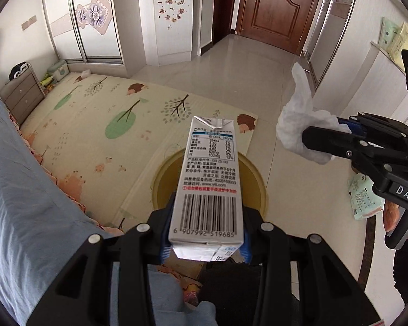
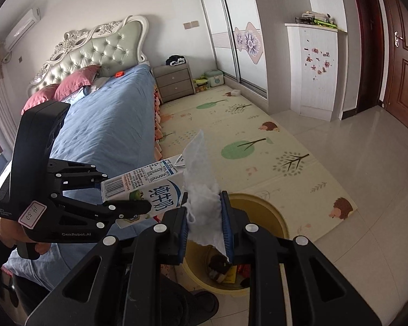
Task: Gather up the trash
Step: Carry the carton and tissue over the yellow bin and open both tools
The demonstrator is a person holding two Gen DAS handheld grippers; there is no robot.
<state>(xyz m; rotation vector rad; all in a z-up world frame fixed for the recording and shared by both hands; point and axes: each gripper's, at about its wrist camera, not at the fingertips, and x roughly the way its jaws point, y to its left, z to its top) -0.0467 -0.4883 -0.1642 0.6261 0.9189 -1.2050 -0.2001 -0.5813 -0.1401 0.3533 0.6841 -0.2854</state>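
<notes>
My left gripper [image 1: 206, 241] is shut on a white milk carton [image 1: 209, 179] and holds it in the air above the yellow trash bin [image 1: 255, 179]. My right gripper [image 2: 205, 222] is shut on a crumpled white tissue [image 2: 201, 184], also above the bin [image 2: 272, 212], which holds some trash. In the left wrist view the right gripper [image 1: 323, 135] with the tissue [image 1: 299, 119] is to the right of the carton. In the right wrist view the left gripper [image 2: 127, 198] holds the carton [image 2: 147, 187] just left of the tissue.
A bed with a blue cover [image 2: 106, 125] is on the left. A patterned play mat [image 1: 100, 125] covers the floor beside it. A green packet [image 1: 363, 198] lies on the tiles to the right of the bin. A nightstand [image 2: 174, 81] and wardrobe [image 2: 231, 27] stand at the back.
</notes>
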